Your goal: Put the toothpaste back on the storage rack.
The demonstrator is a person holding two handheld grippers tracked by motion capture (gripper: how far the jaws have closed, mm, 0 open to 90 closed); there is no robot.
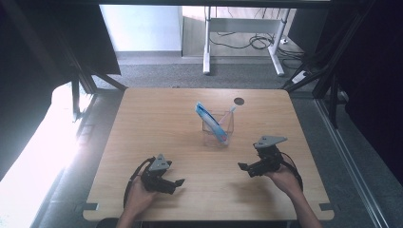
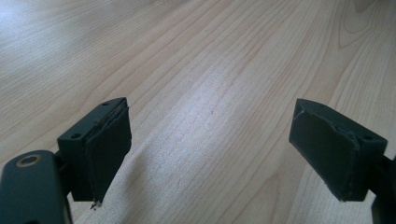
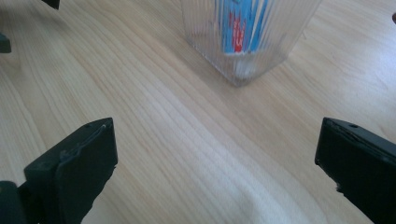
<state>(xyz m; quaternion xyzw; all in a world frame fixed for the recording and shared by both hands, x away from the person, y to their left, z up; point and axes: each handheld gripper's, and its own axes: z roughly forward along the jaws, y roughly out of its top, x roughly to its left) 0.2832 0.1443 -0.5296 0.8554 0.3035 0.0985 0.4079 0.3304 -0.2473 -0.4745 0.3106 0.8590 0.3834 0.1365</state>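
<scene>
A lab: wooden table (image 1: 166, 118) inside dark frame, cables (image 1: 256, 42) on floor

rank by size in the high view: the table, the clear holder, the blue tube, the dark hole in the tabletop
1. table
2. clear holder
3. blue tube, roughly as long as the holder but thinner
4. dark hole

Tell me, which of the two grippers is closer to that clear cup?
The right gripper. It sits just beside the clear cup holding the blue tube, while the left gripper rests farther off, near the table's front edge.
</scene>
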